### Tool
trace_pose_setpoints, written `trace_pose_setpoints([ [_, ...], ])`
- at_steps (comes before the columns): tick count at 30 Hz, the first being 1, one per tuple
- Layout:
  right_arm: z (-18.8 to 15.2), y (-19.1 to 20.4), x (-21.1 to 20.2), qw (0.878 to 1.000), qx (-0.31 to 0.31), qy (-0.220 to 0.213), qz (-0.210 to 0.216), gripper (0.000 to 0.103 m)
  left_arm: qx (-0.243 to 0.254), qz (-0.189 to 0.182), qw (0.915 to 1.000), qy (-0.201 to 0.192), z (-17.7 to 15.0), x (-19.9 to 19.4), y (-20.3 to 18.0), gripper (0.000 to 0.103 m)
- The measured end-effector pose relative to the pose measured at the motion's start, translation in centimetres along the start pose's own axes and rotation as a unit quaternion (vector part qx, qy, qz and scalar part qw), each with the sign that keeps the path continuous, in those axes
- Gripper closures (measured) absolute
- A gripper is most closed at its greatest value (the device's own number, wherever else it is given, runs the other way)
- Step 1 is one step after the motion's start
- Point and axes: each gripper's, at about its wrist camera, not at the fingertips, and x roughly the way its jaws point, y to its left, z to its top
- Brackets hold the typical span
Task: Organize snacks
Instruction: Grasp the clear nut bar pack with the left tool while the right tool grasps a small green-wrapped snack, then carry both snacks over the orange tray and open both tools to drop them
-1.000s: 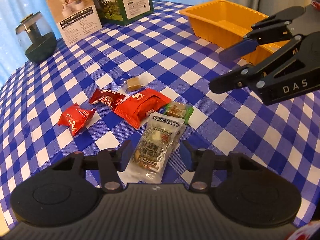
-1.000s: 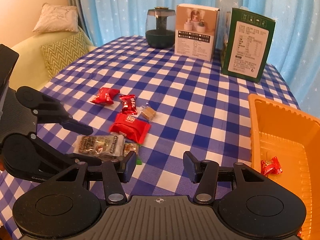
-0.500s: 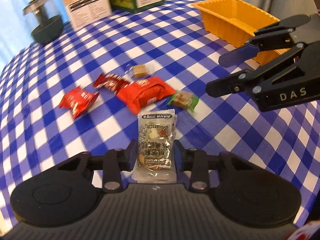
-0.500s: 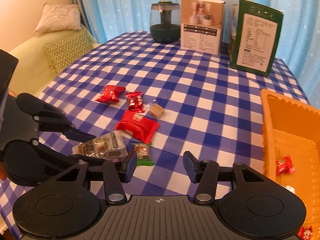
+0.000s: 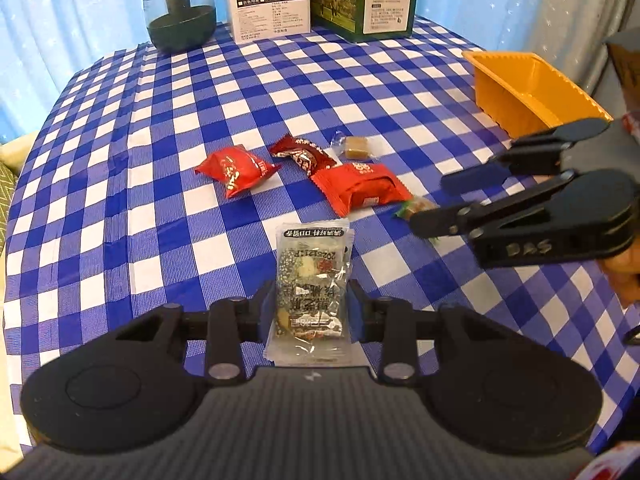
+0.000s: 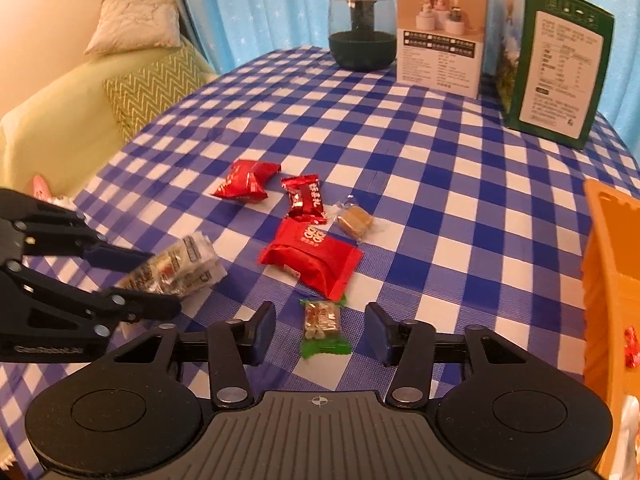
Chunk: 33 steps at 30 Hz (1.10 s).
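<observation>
My left gripper (image 5: 311, 312) is shut on a clear nut-bar packet (image 5: 314, 264), held by its near end a little off the checked cloth. From the right wrist view the left gripper (image 6: 160, 280) and its packet (image 6: 188, 264) show at the left. My right gripper (image 6: 322, 334) straddles a small green-wrapped candy (image 6: 322, 326). Its jaws are closing, with gaps on both sides of the candy. Beyond lie a large red packet (image 6: 312, 258), two small red candies (image 6: 306, 198) (image 6: 246, 186) and a brown candy (image 6: 354, 220). An orange tray (image 6: 600, 264) stands at the right.
A red candy (image 6: 631, 346) lies in the tray. At the table's far side stand a dark glass jar (image 6: 362, 36), a white box (image 6: 440, 36) and a green box (image 6: 556, 68). A sofa with cushions (image 6: 148, 84) lies past the left edge.
The left gripper shut on the nut-bar packet and raised it slightly while rolling. The right gripper came forward and down over the green candy, and its jaws narrowed.
</observation>
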Motion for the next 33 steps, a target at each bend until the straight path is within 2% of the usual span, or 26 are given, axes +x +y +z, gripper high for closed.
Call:
trace_pose_setpoints([
  [6, -0.1, -0.1, 1.2, 1.0, -0.008, 0.014, -0.004, 0.07, -0.004, -0.003, 1.0, -0.005, 0.2, 0.2, 0.0, 0.069],
  [9, 0.0, -0.2, 1.4, 1.0, -0.009, 0.016, -0.006, 0.078, -0.006, -0.004, 1.0, -0.005, 0.3, 0.3, -0.1, 0.069],
  [16, 0.1, 0.0, 1.0, 1.0, -0.016, 0.02, -0.018, 0.081, -0.008, -0.009, 0.9999, -0.008, 0.4, 0.3, -0.5, 0.069],
  [22, 0.4, -0.3, -1.3, 0.999, -0.007, -0.009, -0.032, 0.081, -0.015, -0.019, 0.9995, -0.019, 0.9, -0.2, -1.1, 0.069],
  [28, 0.3, -1.6, -4.5, 0.997, 0.028, -0.048, -0.049, 0.082, -0.019, -0.035, 0.9985, -0.037, 2.3, -0.8, -2.6, 0.069],
  [33, 0.1, -3.2, -6.9, 0.992, 0.049, -0.084, -0.08, 0.082, -0.023, -0.048, 0.997, -0.056, 3.8, -1.5, -4.6, 0.069],
])
